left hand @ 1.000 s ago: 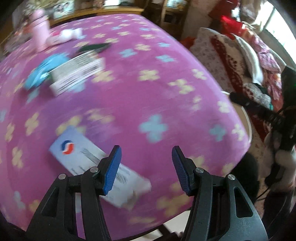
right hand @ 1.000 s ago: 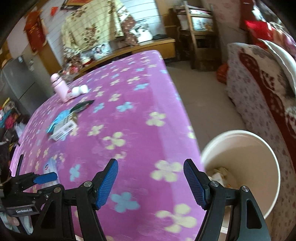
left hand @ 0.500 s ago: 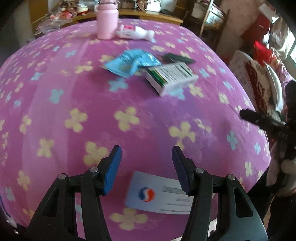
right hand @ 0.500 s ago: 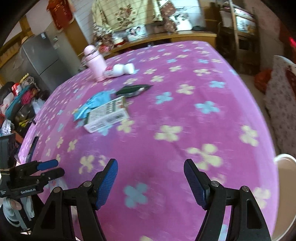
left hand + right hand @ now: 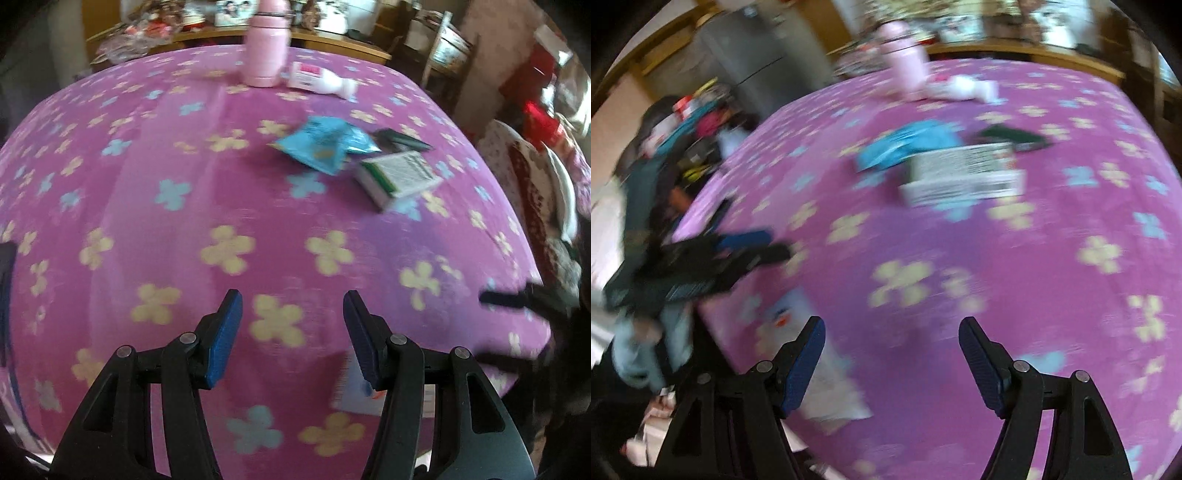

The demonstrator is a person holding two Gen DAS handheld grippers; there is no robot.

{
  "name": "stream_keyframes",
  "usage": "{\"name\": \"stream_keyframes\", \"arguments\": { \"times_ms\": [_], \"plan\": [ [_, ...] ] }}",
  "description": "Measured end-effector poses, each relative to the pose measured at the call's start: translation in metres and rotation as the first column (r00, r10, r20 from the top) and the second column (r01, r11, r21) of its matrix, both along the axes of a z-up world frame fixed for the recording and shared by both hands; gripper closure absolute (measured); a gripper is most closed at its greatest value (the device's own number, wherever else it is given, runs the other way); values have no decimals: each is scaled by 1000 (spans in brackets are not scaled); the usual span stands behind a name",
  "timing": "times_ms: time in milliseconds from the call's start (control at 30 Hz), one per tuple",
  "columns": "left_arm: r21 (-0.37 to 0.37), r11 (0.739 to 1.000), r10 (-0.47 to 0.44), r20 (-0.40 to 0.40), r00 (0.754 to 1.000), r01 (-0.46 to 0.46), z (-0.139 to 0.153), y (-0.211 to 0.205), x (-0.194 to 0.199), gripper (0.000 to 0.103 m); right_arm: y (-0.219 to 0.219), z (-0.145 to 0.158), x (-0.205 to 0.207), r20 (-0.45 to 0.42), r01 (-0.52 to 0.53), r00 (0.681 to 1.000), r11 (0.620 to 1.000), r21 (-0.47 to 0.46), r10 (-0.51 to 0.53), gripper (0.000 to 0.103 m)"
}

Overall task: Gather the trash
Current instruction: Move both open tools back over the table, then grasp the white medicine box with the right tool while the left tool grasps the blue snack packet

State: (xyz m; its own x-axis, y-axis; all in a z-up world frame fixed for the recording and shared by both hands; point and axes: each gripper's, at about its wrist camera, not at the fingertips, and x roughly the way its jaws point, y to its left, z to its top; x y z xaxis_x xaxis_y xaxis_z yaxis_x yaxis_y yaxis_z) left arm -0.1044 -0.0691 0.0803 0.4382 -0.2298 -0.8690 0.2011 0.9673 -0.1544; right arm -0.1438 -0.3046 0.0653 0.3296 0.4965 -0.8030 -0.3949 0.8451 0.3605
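On the pink flowered tablecloth (image 5: 184,240) lie a crumpled blue wrapper (image 5: 325,144), a white and green box (image 5: 399,177) and a dark packet (image 5: 402,140), all well ahead of my left gripper (image 5: 291,314). It is open and holds nothing. A flat white carton (image 5: 354,391) with a red and blue logo lies low, partly behind its right finger. In the blurred right wrist view my right gripper (image 5: 892,332) is empty and its jaws are opening. The white carton (image 5: 790,321) lies by its left finger. The wrapper (image 5: 908,147) and box (image 5: 964,173) lie farther off.
A pink bottle (image 5: 266,55) stands at the table's far edge beside a fallen white bottle (image 5: 317,79). Behind are a wooden sideboard (image 5: 332,40) and a grey fridge (image 5: 757,48). Patterned cushions (image 5: 535,184) lie right. A sleeve (image 5: 646,332) and the left gripper (image 5: 738,251) are at the table's left edge.
Both views swung left over the table. The white bin left the right wrist view. The flat carton slid from the left fingers to low right. The right jaws widened slightly.
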Motion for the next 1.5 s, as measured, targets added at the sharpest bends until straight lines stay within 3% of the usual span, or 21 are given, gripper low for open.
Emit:
{"name": "stream_keyframes", "arguments": {
  "times_ms": [167, 367, 400, 433, 533, 700, 833, 900, 1167, 1367, 1433, 1500],
  "plan": [
    [-1, 999, 35, 21, 999, -35, 9, 14, 6, 48, 48, -7, -19, 3, -156, 988, 988, -19, 156, 25],
    [-86, 996, 19, 40, 999, -16, 18, 12, 24, 48, 84, -24, -32, 16, -260, 964, 955, -140, 265, 24],
    [-100, 995, 10, 40, 999, -6, 19, 11, 28, 48, 88, -28, -34, 26, -264, 962, 950, -169, 272, 29],
    [-120, 993, -6, 40, 999, 11, 21, 8, 34, 48, 88, -28, -37, 64, -249, 962, 948, -200, 266, 44],
    [-177, 981, -63, 65, 996, 74, 24, -2, 52, 45, 77, -28, -32, 82, -184, 976, 961, -206, 204, 55],
    [-146, 971, -171, 132, 976, 190, 29, -27, 84, 43, 22, -24, -11, 82, 8, 997, 982, -188, 7, 55],
    [-138, 958, -237, 114, 965, 251, 19, -47, 118, 36, -21, -23, 1, 66, 119, 992, 975, -187, -108, 55],
    [-86, 958, -265, 101, 959, 273, 9, -59, 133, 36, -34, -24, 5, 53, 153, 988, 971, -183, -146, 55],
    [63, 944, -326, 53, 944, 323, -20, -88, 169, 36, -38, -24, 7, 47, 173, 985, 970, -172, -168, 55],
    [52, 963, -265, 23, 964, 264, -33, -89, 181, 36, -33, -25, 13, 60, 181, 983, 964, -194, -172, 50],
    [62, 967, -248, 16, 969, 247, -34, -88, 177, 50, -31, -25, 14, 73, 183, 982, 962, -204, -172, 50],
    [68, 971, -231, 30, 972, 229, -30, -87, 169, 57, -32, -25, 13, 87, 199, 979, 959, -203, -184, 58]
  ]
}}
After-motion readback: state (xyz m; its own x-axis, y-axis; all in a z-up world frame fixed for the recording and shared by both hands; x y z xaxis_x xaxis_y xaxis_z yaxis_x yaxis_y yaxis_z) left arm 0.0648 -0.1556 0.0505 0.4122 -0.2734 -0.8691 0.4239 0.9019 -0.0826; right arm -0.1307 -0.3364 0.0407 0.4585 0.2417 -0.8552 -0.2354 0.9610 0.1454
